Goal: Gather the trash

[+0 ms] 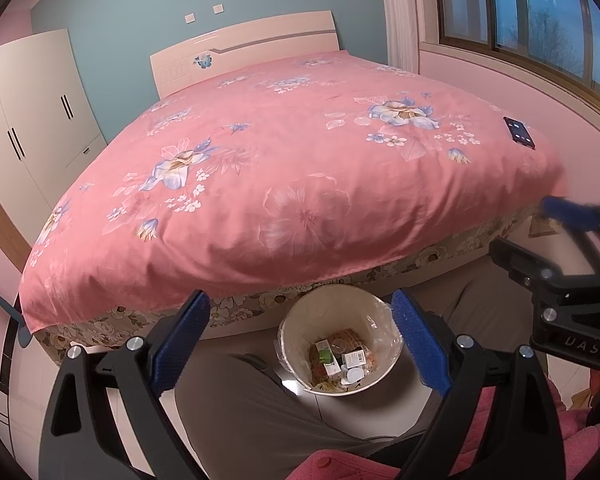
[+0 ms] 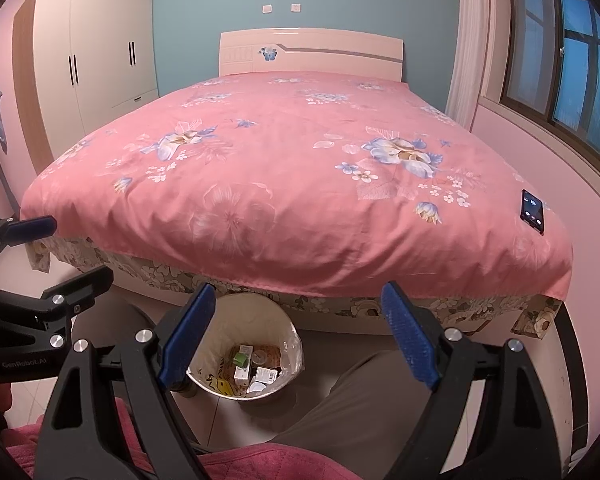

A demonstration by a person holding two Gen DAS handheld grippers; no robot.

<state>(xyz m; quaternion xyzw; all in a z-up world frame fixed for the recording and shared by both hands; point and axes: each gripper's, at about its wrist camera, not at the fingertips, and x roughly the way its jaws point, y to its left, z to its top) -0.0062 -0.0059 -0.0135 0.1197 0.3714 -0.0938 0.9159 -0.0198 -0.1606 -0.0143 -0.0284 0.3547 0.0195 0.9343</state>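
- Since both tools hang over the person's lap with nothing between their pads, the left gripper (image 1: 300, 340) and right gripper (image 2: 296, 334) have their jaws spread wide and empty, tilted down toward the floor.
- Trash (image 1: 340, 360) lies inside the bin (image 1: 300, 320): small boxes, a white cap and wrappers, heaped at the bottom.
- Lined with a clear bag, the bin stands on the floor just at the foot of the bed (image 1: 284, 168), between the person's knees (image 1: 240, 396), likely so it sits within reach of either hand.
- Nothing loose shows on the pink quilt except a phone (image 2: 532, 211) near its right corner, well apart from the bin; it looks like a belonging, not rubbish.
- Judging by this, the pickup seems finished or paused, with no further scrap in view.
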